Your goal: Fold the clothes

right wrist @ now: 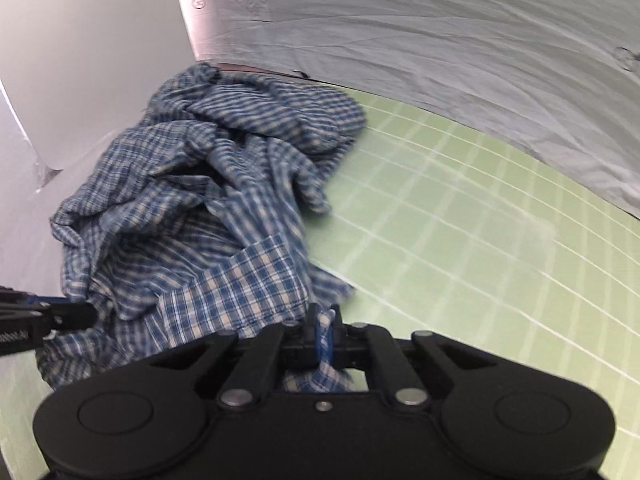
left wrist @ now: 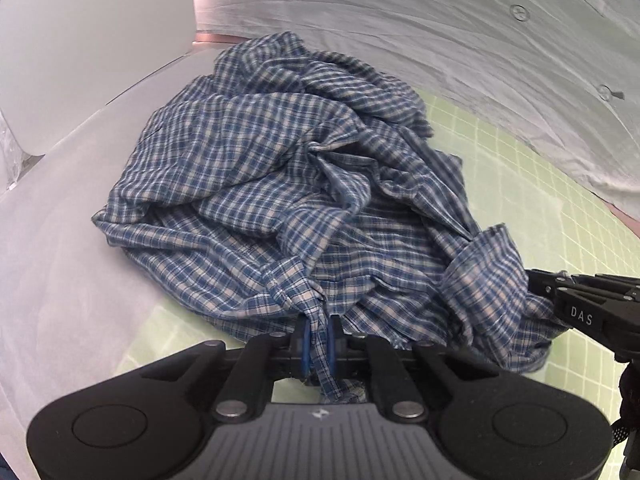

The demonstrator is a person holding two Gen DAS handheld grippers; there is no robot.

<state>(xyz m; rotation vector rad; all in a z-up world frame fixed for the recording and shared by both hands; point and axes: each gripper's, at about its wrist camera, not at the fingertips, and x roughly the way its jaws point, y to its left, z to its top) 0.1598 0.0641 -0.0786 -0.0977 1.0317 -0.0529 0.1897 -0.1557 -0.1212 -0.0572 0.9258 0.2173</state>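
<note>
Jaws of both grippers, left (left wrist: 319, 334) and right (right wrist: 321, 336), are pinched on the near hem of the shirt (left wrist: 280, 184). Shirt is heaped, crumpled, on the green mat (right wrist: 460, 216). Cloth judged light, limp, non-slippery; best held at hem corners or seams.

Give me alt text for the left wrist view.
The left tool is shut on a bunched edge of a crumpled blue plaid shirt lying on a green grid mat; the right tool grips it at right.
</note>
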